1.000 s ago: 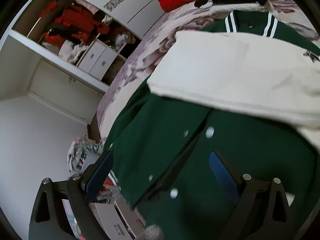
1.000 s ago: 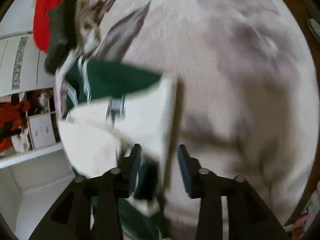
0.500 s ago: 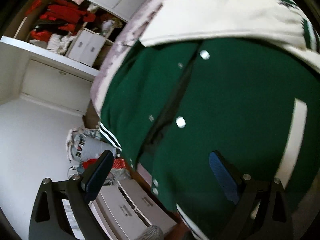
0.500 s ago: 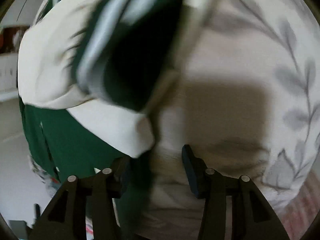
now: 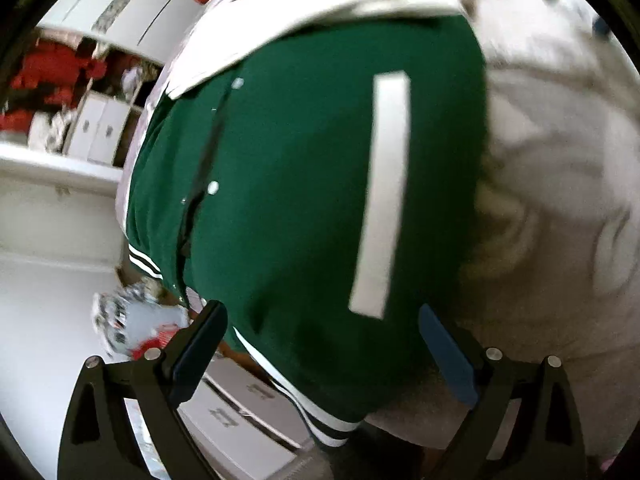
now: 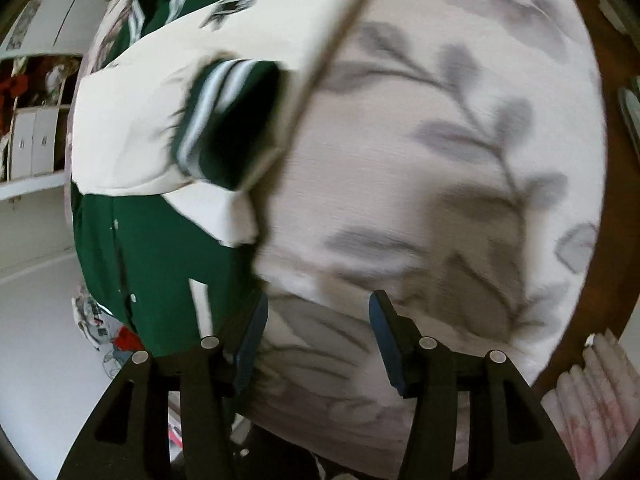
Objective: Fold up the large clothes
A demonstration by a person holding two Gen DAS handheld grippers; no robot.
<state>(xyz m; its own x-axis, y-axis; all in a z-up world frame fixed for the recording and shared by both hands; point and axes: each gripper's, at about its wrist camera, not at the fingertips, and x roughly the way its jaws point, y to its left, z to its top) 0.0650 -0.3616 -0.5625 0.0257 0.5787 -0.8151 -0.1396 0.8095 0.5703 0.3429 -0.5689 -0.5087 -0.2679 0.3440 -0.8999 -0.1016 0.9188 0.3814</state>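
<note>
Left wrist view: left claw [image 5: 322, 344] gapes wide, empty, above the green jacket [image 5: 296, 184] on the bed [image 5: 560, 160].
Right claw [image 6: 318, 334]: half open, jaws just been opening, nothing between them; jacket ahead-left, cream sleeve [image 6: 132, 128] folded across.
Writing: sleeve emblem [image 6: 230, 10] too blurred to read.

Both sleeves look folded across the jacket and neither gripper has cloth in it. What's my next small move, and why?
Probably lower the left gripper onto the jacket's striped hem near the bed edge and pinch it. The cream sleeves already lie across the chest, both grippers are empty, and the right gripper, whose jaws have just been opening, hangs over bare bedspread, so the bottom-up fold seems next.
</note>
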